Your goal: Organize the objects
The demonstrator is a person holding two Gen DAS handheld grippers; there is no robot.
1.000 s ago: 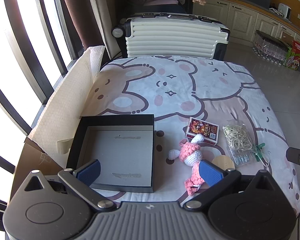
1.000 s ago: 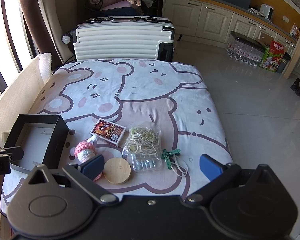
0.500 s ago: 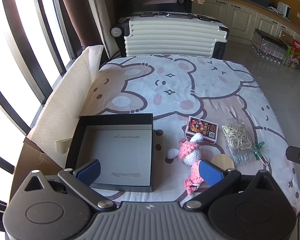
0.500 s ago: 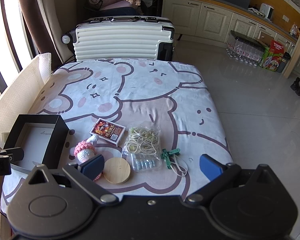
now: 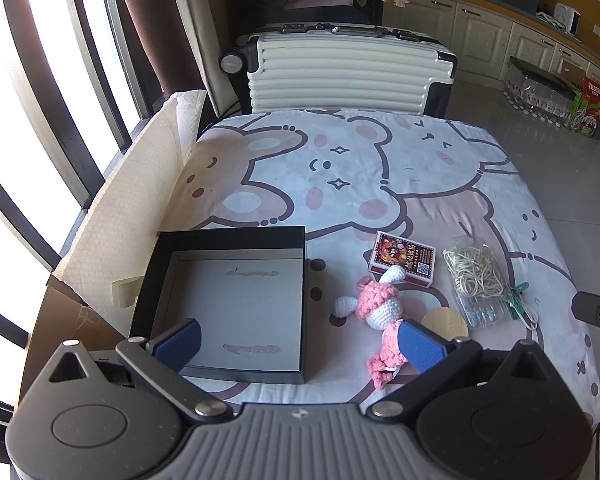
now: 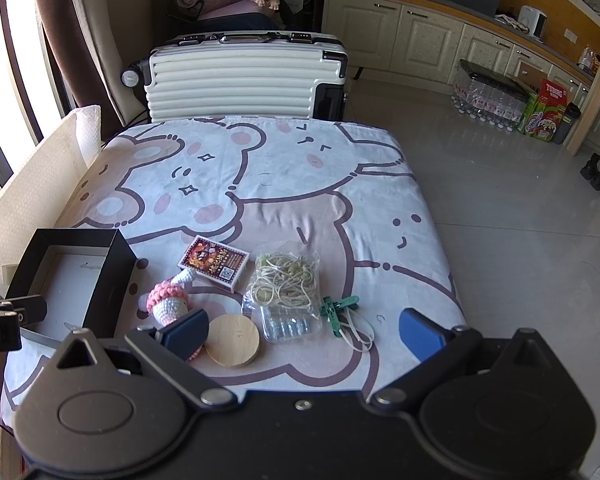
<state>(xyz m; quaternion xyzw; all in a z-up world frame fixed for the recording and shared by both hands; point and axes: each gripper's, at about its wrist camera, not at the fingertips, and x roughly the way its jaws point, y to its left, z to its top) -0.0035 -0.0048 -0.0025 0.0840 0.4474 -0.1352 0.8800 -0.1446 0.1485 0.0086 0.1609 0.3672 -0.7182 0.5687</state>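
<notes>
Looking at the black box (image 5: 228, 304), you have nothing in it yet, so the job is only at the start. Both tools are up over the near edge of the bed & hold nothing. Your left gripper (image 5: 298, 342) is spread wide, w/ one pad over the box and one over the pink knit doll (image 5: 376, 312). Your right gripper (image 6: 302, 334) is wide too. All the small stuff sits on the bear sheet (image 6: 284, 184), right of the box: the doll, the card pack (image 6: 214, 262), the bag of rubber bands (image 6: 286, 284), the wood disc (image 6: 232, 340) & the green clip (image 6: 338, 306). A thin white cord maybe lies by the clip, hard to tell. All 5 things are left to put in.
</notes>
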